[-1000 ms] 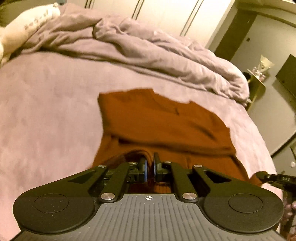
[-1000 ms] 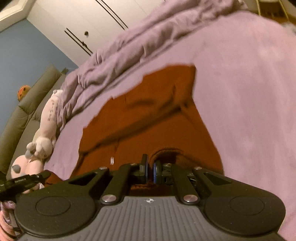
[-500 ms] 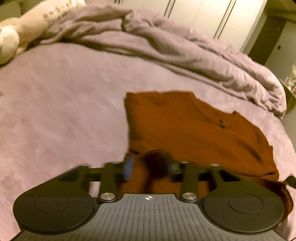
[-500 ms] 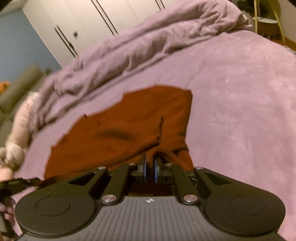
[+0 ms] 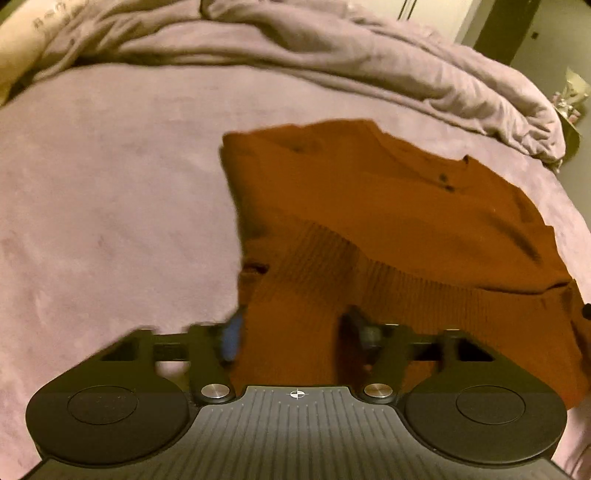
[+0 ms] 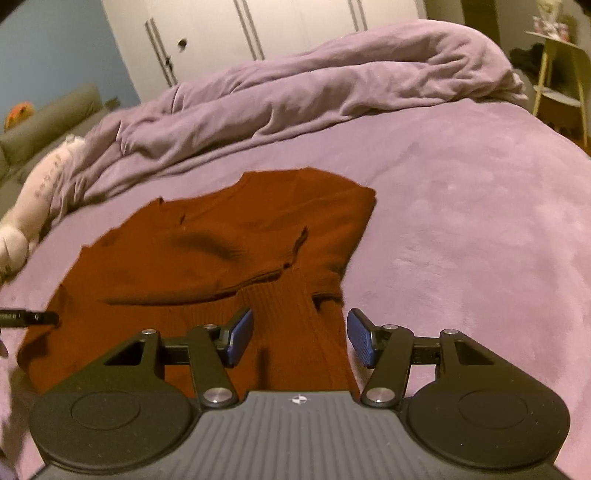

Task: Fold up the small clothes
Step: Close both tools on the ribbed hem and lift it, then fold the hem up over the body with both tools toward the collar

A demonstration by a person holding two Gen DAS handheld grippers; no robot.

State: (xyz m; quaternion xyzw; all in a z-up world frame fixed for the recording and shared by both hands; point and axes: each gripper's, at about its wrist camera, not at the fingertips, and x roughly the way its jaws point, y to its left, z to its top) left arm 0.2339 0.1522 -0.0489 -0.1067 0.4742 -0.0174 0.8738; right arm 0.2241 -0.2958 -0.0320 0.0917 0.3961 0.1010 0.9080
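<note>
A rust-brown knit sweater (image 5: 369,206) lies folded on the purple bed cover; it also shows in the right wrist view (image 6: 229,254). Its ribbed lower part is doubled over the body. My left gripper (image 5: 295,332) is open, its blue-padded fingers (image 5: 231,336) spread over the sweater's near left edge, nothing between them. My right gripper (image 6: 300,338) is open over the near right edge, blue pads (image 6: 362,341) apart with ribbed cloth lying below them. The other gripper's tip (image 6: 29,318) shows at the left in the right wrist view.
A rumpled purple duvet (image 6: 314,88) lies along the far side of the bed. A plush toy (image 6: 33,199) lies at the far left. A yellow side table (image 6: 561,85) stands to the right beyond the bed. White wardrobe doors (image 6: 258,33) stand behind.
Both grippers were shut on the sweater's edge a second ago. The left opened first, then the right. The cloth they carried forward now lies flat on the sweater.
</note>
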